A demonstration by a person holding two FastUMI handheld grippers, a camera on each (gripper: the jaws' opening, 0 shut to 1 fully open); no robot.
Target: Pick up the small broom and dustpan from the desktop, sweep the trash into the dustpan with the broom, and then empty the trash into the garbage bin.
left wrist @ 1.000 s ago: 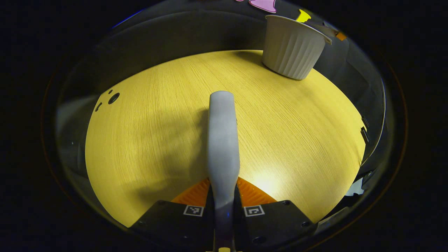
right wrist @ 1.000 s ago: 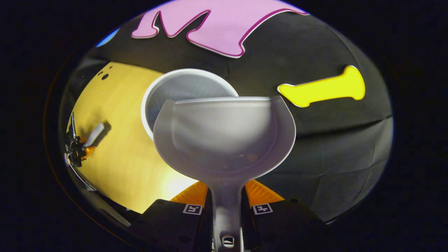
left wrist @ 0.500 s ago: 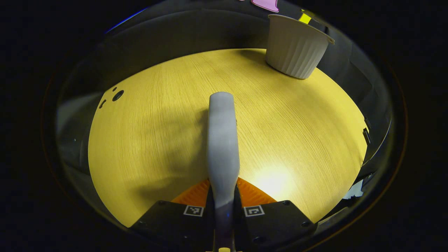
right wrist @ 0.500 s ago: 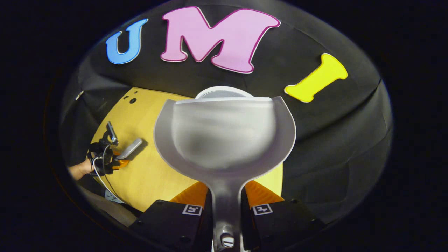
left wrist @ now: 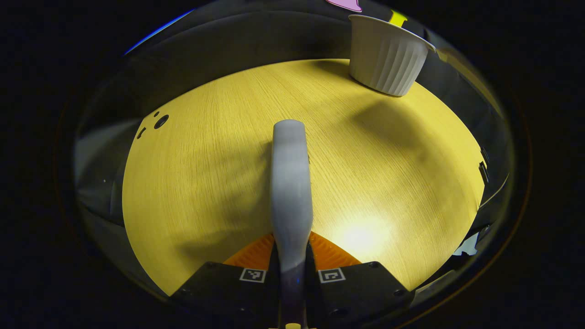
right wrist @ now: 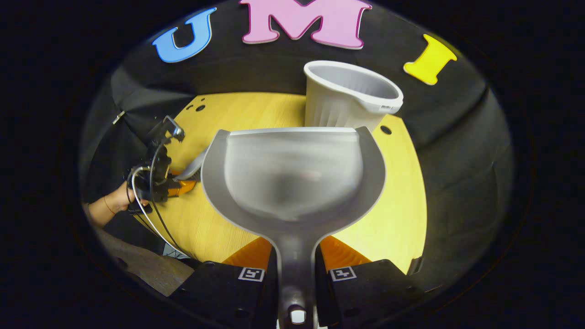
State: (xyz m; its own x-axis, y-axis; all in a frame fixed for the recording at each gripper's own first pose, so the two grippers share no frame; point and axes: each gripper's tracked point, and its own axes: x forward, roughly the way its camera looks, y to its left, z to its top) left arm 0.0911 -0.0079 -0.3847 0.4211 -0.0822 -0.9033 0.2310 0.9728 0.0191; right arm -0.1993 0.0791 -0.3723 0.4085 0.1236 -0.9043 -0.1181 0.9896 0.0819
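- Right tool (right wrist: 295, 269): clenched on the stem of the pale grey plastic dustpan with a rounded scoop (right wrist: 292, 178), both fingers pressing on it. The pan is held off the desk, its flat front lip toward the white ribbed plastic garbage bin (right wrist: 347, 98), which stands upright just beyond it. The pan floor looks bare, though it is blurred.
- Left tool (left wrist: 291, 269): clenched on the grey plastic handle of the small broom (left wrist: 291, 183), which points forward above the desk. The bristles are out of sight. In the right gripper view this tool (right wrist: 176, 185) and the hand (right wrist: 112, 208) that holds it sit at the desk's left side, well apart from the bin.
- Risk, tipping: judged likely if the pan's lip catches the bin's rim, since the bin looks light and stands near the desk's back edge.
- Risk, slipping: the grasp is on a narrow, smooth stem; a quick turn could let the pan rotate between the fingers.
- Risk, spill: any scrap left in the pan could fall on the desk if the pan is tilted away from the bin's mouth.
- Surface: a round, yellow wood-grain desk (left wrist: 219, 151), matte with one bright glare patch, several small dark holes near its edge, no trash seen on it.
- Room: a booth of black cloth walls (right wrist: 457, 151), dimly lit.
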